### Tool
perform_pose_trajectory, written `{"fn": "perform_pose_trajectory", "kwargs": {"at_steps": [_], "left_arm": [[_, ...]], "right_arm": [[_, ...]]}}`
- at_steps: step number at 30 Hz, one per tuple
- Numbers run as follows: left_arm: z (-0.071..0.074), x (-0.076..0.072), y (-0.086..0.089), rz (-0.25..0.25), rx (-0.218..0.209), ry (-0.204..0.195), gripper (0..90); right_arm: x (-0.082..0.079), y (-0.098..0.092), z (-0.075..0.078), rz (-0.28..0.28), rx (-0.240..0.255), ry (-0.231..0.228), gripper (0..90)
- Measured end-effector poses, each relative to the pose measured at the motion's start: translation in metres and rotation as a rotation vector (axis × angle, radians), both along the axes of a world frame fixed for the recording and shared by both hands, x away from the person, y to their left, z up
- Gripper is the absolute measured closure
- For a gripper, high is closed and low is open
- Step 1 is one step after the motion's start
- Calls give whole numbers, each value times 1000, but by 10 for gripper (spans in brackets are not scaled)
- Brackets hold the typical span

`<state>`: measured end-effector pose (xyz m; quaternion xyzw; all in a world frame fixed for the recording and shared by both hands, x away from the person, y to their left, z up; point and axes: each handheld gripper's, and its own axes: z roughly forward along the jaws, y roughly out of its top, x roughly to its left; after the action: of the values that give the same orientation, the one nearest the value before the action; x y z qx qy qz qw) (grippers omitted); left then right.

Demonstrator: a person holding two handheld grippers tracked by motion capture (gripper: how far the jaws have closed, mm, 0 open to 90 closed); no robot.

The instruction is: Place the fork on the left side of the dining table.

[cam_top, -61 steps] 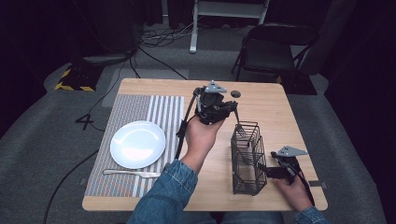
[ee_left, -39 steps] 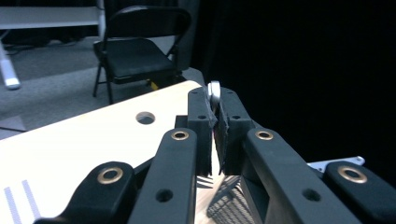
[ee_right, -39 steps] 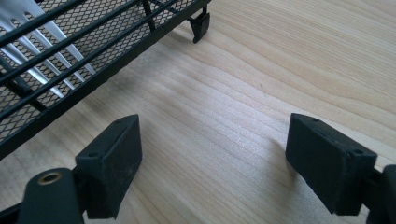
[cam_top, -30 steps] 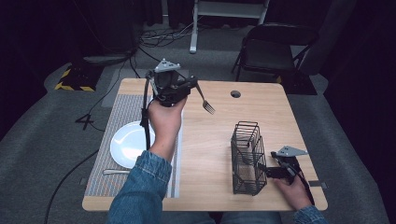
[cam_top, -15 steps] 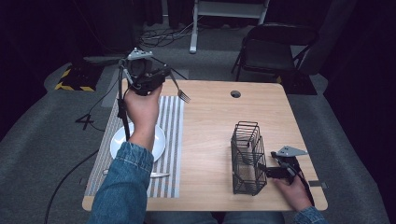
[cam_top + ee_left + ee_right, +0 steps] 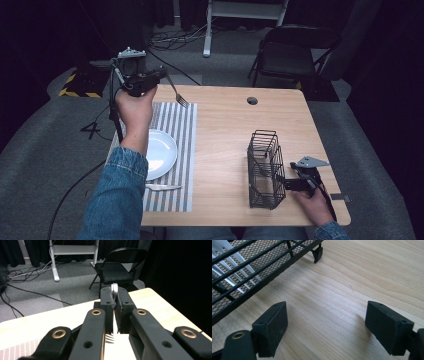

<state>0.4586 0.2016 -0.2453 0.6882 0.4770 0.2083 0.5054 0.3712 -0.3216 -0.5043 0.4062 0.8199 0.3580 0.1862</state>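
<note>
From above, a fork (image 6: 176,94) is held clamped in the left gripper (image 6: 156,77) over the desk's (image 6: 235,130) far left corner. In the left gripper view, its fingers (image 6: 108,305) are closed on the handle. In the right gripper view, open fingers (image 6: 272,327) are seen beside the basket (image 6: 249,267).

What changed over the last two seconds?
The left gripper, jaws shut on the fork, carried it from above the wire caddy leftward, past the plate, to the placemat's far end. Unmoved: right gripper, open beside the caddy; knife.
</note>
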Motion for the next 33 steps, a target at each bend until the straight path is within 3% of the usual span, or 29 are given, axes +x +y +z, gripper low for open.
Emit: {"fn": "perform_pose_trajectory", "kwargs": {"at_steps": [20, 33], "left_arm": [[-49, 27, 30, -2, -4, 54, 858], [-90, 45, 53, 48, -32, 108, 858]], "right_arm": [[0, 1, 0, -16, 1, 1, 184], [0, 1, 0, -24, 2, -1, 183]]}}
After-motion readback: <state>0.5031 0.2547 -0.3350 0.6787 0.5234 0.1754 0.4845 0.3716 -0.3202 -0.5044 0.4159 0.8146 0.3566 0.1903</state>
